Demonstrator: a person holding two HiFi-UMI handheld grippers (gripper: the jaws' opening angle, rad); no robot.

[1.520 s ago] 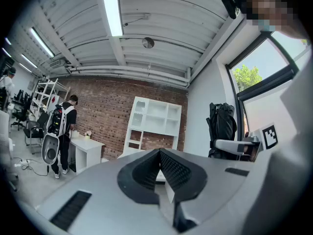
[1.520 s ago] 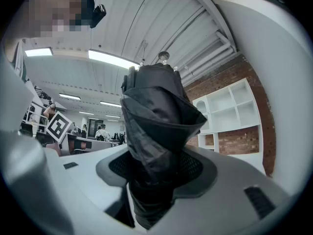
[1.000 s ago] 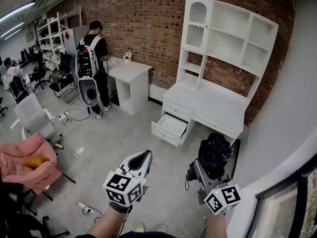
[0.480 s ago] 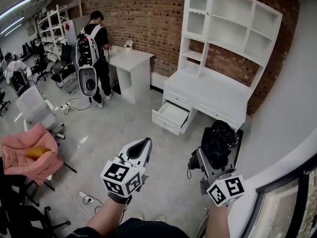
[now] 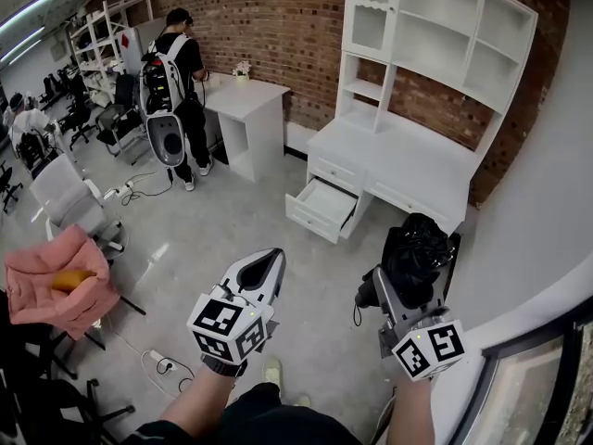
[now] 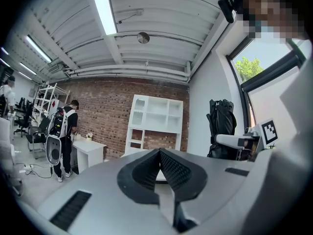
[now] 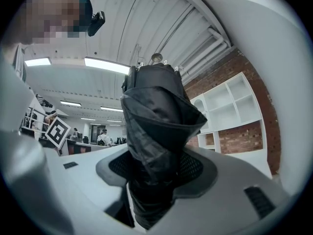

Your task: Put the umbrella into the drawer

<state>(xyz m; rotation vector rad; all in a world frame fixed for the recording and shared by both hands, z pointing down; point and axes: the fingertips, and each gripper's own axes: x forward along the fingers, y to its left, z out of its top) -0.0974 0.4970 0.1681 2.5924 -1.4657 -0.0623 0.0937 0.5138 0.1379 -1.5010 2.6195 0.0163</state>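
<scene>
I had the right gripper [image 5: 400,290] clamped on the folded black umbrella [image 5: 419,253], upright; left gripper [image 5: 267,265] jaws pressed together; drawer [image 5: 322,207] stood open well ahead, inside hard to make out

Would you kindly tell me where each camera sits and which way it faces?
Head view: on the person's head, facing forward and down at the white desk's open drawer; both forearms, left gripper and right gripper show.
Left gripper view: on the left gripper, tilted up along its shut, empty jaws toward brick wall and ceiling.
Right gripper view: on the right gripper, tilted up along jaws shut on the black folded umbrella.
Shared: both gripper views catch the white shelf unit.
</scene>
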